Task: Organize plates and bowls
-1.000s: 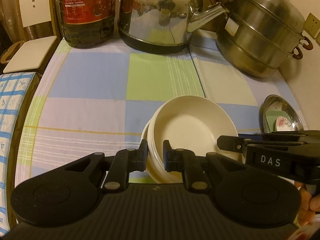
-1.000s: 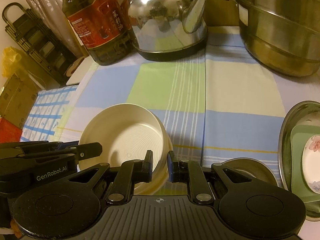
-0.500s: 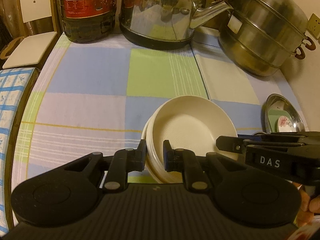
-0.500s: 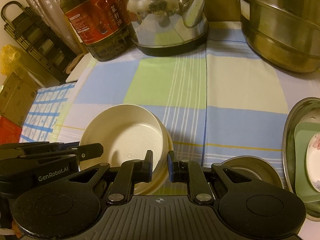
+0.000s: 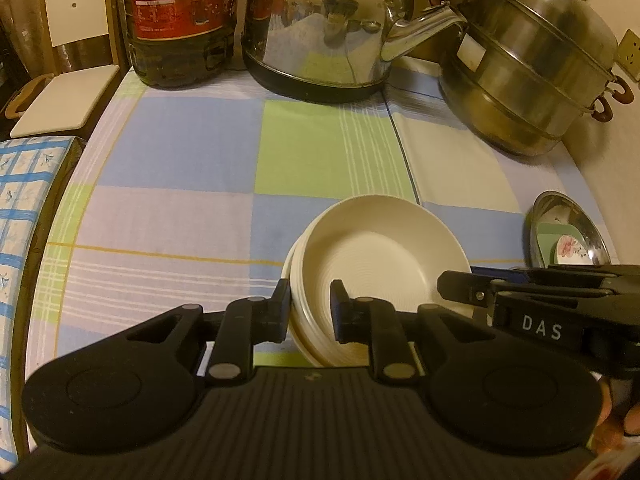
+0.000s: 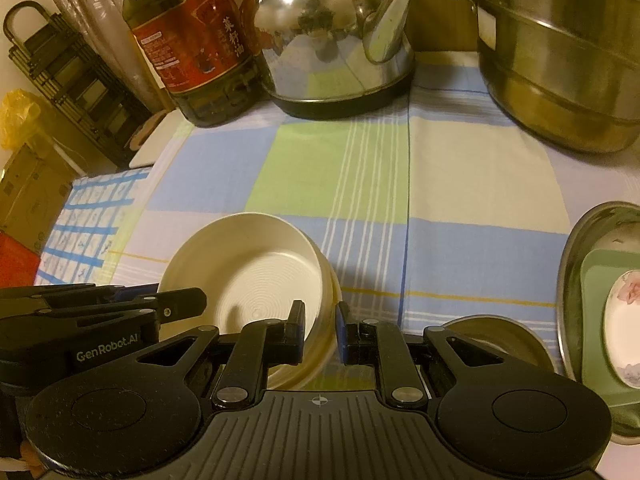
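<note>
A stack of cream plates [image 5: 380, 256] is held between both grippers above the checked tablecloth [image 5: 180, 168]. My left gripper [image 5: 310, 310] is shut on the stack's left rim. My right gripper [image 6: 320, 330] is shut on its right rim, where the stack [image 6: 256, 272] shows as a ribbed cream dish. The right gripper's fingers [image 5: 472, 290] also show at the right in the left wrist view, and the left gripper's fingers [image 6: 176, 312] at the left in the right wrist view.
A steel tray [image 6: 588, 264] at the right holds a green plate [image 6: 600, 320] and a flowered dish [image 6: 624, 336]. A small steel bowl [image 6: 500, 340] sits by it. An oil bottle [image 5: 180, 20], kettle [image 5: 328, 32] and steamer pot [image 5: 528, 68] line the back.
Both grippers have moved forward and a little up with the plate stack, so the kettle, bottle and pot look closer. The grip on the stack is unchanged.
</note>
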The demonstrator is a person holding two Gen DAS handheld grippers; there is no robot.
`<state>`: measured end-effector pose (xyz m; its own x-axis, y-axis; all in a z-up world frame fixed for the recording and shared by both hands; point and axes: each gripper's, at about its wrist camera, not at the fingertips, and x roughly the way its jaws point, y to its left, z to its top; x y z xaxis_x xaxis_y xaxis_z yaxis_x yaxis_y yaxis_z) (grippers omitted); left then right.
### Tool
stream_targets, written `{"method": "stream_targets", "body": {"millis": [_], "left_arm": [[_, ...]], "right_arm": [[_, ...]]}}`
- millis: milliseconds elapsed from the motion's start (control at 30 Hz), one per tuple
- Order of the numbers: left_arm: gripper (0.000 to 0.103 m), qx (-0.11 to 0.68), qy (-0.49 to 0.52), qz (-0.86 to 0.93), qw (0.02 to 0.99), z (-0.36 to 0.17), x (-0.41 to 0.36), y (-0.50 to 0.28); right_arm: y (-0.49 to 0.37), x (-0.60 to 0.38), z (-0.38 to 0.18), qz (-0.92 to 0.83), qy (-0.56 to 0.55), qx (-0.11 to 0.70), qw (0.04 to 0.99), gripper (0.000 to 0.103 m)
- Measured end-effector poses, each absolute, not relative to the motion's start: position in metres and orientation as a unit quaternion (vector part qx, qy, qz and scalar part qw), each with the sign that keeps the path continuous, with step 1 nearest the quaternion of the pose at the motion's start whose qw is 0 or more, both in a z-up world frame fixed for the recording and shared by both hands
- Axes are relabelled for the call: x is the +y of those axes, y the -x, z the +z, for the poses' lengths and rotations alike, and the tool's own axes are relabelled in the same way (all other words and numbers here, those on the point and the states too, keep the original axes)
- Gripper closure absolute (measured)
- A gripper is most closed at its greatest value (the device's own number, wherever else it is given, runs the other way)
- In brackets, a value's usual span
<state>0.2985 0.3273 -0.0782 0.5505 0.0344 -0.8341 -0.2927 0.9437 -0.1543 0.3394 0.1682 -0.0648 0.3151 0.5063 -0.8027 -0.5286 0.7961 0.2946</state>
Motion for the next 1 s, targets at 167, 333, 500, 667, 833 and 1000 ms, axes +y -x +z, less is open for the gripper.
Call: {"method": "stream_targets", "body": {"millis": [167,333,500,667,833,1000], "left_arm": [[0.084,0.451,0.134,0.101,0.877,-0.066,0.326,-0.292],[0.083,0.434,0.123,0.107,0.886,-0.05,0.322,-0.281],[0.077,0.422,0.11,0.111,0.893,-0.033,0.315,-0.264],[0.077,0.42,0.115,0.112,0.893,-0.024,0.307,-0.245],[0.077,0.418,0.114,0.111,0.895,-0.016,0.294,-0.225],[0.077,0.417,0.115,0.11,0.895,-0.011,0.28,-0.207]], "right_arm": [[-0.336,0.165,-0.056,0.322,0.017,0.475,0.819,0.065],[-0.331,0.157,-0.044,0.324,0.007,0.46,0.826,0.061],[-0.322,0.144,-0.032,0.328,-0.009,0.45,0.831,0.059],[-0.309,0.127,-0.024,0.329,-0.027,0.445,0.832,0.056],[-0.293,0.113,-0.016,0.332,-0.037,0.44,0.834,0.054],[-0.277,0.1,-0.011,0.337,-0.047,0.437,0.833,0.053]]}}
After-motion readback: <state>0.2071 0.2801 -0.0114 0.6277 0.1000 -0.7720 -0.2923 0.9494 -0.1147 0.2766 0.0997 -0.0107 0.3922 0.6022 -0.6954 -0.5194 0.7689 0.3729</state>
